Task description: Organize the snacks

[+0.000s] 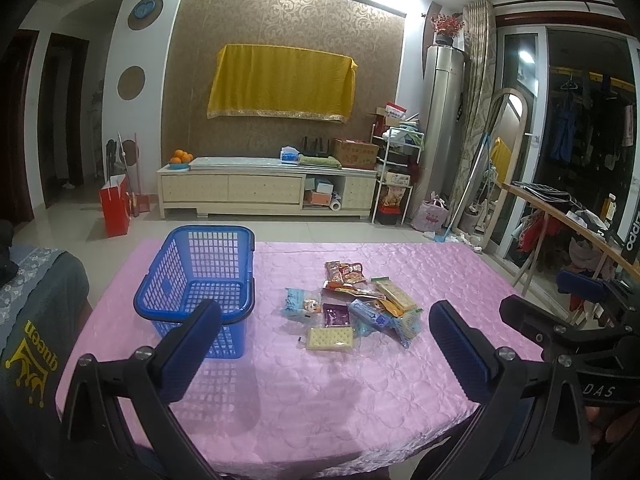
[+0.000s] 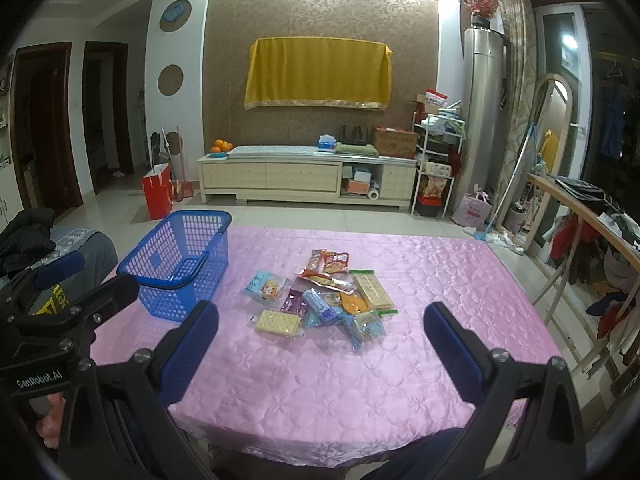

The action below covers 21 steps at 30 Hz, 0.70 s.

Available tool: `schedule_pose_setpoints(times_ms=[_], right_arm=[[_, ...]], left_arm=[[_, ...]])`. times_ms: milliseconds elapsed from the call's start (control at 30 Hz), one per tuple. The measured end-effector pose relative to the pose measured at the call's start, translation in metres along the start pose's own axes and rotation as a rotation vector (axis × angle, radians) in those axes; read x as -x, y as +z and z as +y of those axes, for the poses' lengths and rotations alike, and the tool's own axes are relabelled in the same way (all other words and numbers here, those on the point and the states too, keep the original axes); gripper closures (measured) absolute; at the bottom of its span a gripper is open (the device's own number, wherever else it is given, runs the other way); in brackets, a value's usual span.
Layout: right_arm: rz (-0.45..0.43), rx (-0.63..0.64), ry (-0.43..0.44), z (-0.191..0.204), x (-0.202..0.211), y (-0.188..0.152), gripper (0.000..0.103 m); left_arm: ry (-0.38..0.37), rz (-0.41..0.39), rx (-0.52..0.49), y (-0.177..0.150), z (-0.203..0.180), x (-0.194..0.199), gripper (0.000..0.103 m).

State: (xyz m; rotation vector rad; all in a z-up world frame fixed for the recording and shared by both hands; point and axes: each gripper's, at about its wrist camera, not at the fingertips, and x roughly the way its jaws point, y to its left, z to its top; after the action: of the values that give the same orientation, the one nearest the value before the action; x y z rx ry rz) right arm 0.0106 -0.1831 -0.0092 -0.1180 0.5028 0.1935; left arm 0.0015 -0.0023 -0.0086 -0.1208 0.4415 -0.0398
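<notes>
Lying mid-table, every snack [image 2: 320, 300] waits outside the empty basket [image 2: 176, 264] near the left edge; both grippers [image 1: 324, 344] [image 2: 320, 340] gape, holding nothing.

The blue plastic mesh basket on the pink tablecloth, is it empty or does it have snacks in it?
Empty. The blue plastic mesh basket shows a bare floor; the snack packets all lie beside it.

Black-framed left gripper [image 1: 324, 344] and right gripper [image 2: 320, 340] — ribbed blue pads, silver screws (white lettering).
</notes>
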Motion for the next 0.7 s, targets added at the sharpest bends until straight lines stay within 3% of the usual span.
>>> schedule_pose_setpoints(times_ms=[333, 567, 700], right_arm=[[-0.001, -0.001, -0.008, -0.007, -0.012, 0.009, 0.0], [-0.017, 0.035, -0.043, -0.029, -0.038, 0.026, 0.0], [0.019, 0.054, -0.029, -0.043, -0.066, 0.03, 0.0]], left_arm=[[-0.007, 0.004, -0.016, 0.008, -0.003, -0.006, 0.0], [-0.016, 0.032, -0.046, 0.027, -0.008, -0.037, 0.0], [-0.013, 0.068, -0.067, 0.037, -0.01, -0.065, 0.0]])
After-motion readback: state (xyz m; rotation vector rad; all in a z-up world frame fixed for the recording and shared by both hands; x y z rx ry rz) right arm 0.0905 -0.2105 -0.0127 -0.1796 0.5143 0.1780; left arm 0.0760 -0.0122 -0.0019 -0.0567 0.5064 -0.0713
